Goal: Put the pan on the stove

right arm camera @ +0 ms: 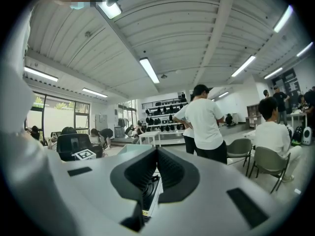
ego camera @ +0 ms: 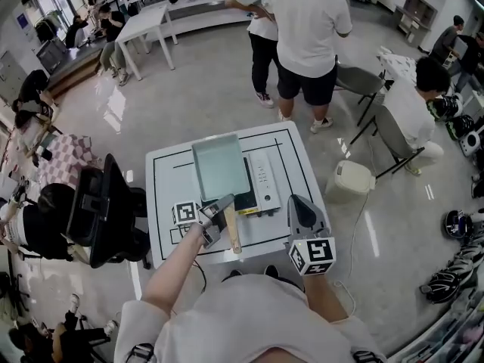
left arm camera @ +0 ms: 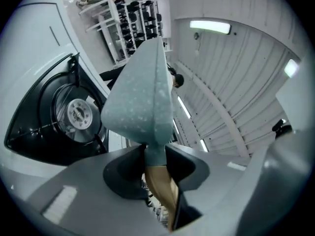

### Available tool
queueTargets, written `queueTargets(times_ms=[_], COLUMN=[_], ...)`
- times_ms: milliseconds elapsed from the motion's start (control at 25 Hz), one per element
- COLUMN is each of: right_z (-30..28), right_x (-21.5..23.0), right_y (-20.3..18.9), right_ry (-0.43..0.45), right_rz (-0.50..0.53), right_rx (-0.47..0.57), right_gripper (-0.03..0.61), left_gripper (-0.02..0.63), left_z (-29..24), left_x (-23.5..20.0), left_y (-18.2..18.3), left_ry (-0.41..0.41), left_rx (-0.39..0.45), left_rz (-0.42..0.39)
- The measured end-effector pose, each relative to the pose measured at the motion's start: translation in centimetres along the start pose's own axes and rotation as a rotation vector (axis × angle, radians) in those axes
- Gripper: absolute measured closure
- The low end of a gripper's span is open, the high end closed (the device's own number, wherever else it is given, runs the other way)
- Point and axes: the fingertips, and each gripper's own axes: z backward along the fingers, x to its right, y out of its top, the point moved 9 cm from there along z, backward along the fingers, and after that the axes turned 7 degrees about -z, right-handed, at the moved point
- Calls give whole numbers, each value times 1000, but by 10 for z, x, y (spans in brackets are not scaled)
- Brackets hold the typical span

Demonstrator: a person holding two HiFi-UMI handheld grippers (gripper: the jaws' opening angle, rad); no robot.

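White worktop [ego camera: 291, 148] with black lines stands on a shiny grey floor, with people [ego camera: 302, 21] behind it. Head view shows the teal pan [ego camera: 219, 166] over the stove [ego camera: 265, 181]. Only the left gripper view shows the bare burner [left arm camera: 76, 113] beside the pan. Left tongs [ego camera: 225, 203] clamp its wooden handle [ego camera: 233, 234]. Right tongs [ego camera: 296, 201], pressed together and empty, hang near the worktop's front edge.

I see the pan [ego camera: 219, 166], rectangular and pale teal with a speckled underside, held over the stove [ego camera: 265, 181] on the white table. Its wooden handle [ego camera: 233, 234] points back toward me. The pan sits tilted, apparently clear of the black burner [left arm camera: 76, 113].
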Motion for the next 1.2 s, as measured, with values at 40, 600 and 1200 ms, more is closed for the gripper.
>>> queueTargets(times_ms=[40, 600, 1200], right_z=[-1, -8, -10], right_x=[1, 13, 13], right_y=[-1, -13, -16], right_ry=[-1, -25, -22], right_rz=[-3, -33, -37], right_rx=[-4, -44, -70], right_gripper=[569, 569, 569], left_gripper=[493, 489, 491], left_z=[0, 4, 3], left_x=[-11, -76, -88], left_y=[-1, -11, -16], left_ry=[10, 66, 33], left_rx=[-10, -91, -79], left_rz=[30, 197, 341])
